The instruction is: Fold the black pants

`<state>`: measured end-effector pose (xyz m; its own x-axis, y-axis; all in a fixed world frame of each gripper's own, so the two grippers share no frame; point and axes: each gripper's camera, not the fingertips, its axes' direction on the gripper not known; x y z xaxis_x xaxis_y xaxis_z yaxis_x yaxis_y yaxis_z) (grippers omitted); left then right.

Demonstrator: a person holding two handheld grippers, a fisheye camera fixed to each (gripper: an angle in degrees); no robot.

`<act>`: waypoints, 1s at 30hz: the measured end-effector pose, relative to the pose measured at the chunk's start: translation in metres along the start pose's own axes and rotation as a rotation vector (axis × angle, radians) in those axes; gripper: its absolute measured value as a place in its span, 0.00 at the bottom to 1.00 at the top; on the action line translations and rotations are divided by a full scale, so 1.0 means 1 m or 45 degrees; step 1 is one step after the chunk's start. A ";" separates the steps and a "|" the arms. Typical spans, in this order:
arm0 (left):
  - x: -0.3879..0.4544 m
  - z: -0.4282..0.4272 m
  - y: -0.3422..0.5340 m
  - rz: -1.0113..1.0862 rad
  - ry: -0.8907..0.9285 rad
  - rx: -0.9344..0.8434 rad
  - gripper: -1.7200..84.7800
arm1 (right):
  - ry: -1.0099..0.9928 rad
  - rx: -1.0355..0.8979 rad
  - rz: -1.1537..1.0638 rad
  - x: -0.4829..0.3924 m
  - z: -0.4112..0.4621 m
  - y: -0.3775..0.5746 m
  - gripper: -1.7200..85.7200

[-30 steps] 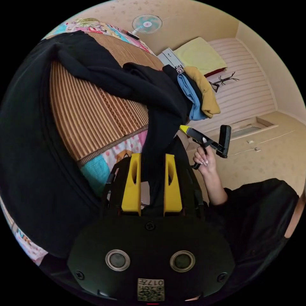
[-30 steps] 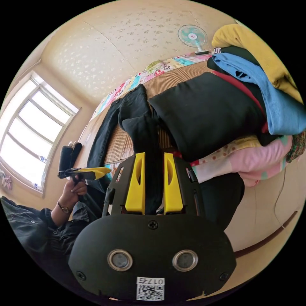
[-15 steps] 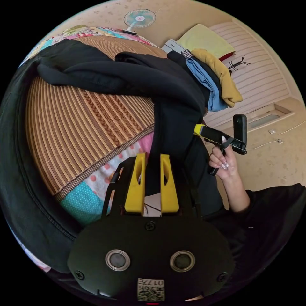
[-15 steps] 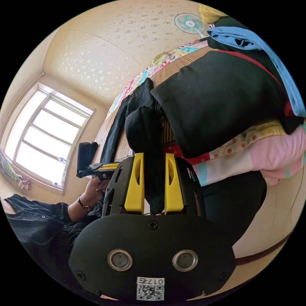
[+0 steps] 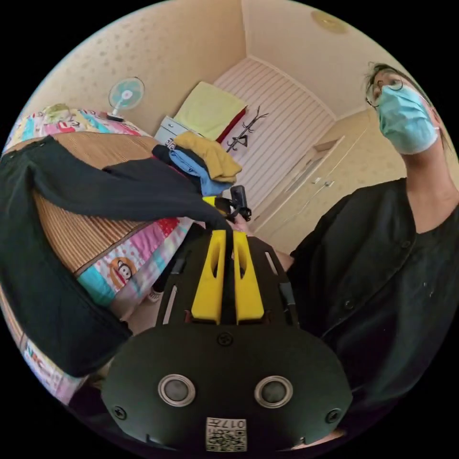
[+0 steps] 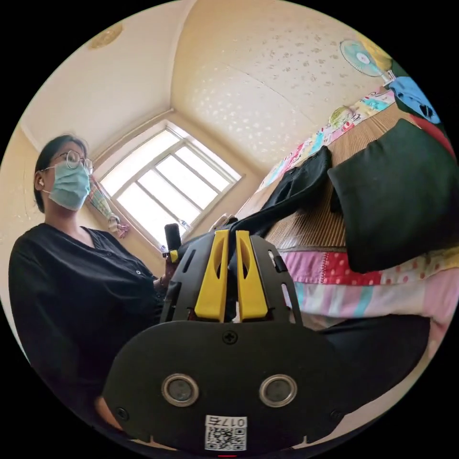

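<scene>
Bed (image 5: 67, 229), black pants (image 5: 119, 191) partly cut off

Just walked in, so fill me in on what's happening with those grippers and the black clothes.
A person standing beside the bed holds a gripper in each hand. The left gripper and the right gripper are each shut on black pants, pinching an end of the fabric. The rest of the pants lies across the woven mat on the bed, near a pile of clothes. No fold is laid flat yet.
</scene>
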<state>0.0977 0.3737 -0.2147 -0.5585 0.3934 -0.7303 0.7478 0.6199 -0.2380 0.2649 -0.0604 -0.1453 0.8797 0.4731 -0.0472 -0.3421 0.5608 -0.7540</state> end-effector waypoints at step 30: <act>-0.138 0.000 -0.070 -0.622 -0.299 -0.173 0.13 | -0.095 -0.648 -0.113 0.047 0.202 0.045 0.05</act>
<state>0.1224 0.2760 -0.0977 -0.7220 -0.1141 -0.6824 0.3603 0.7800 -0.5116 0.2242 0.1239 -0.0489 0.8659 0.4960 0.0644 -0.0468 0.2085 -0.9769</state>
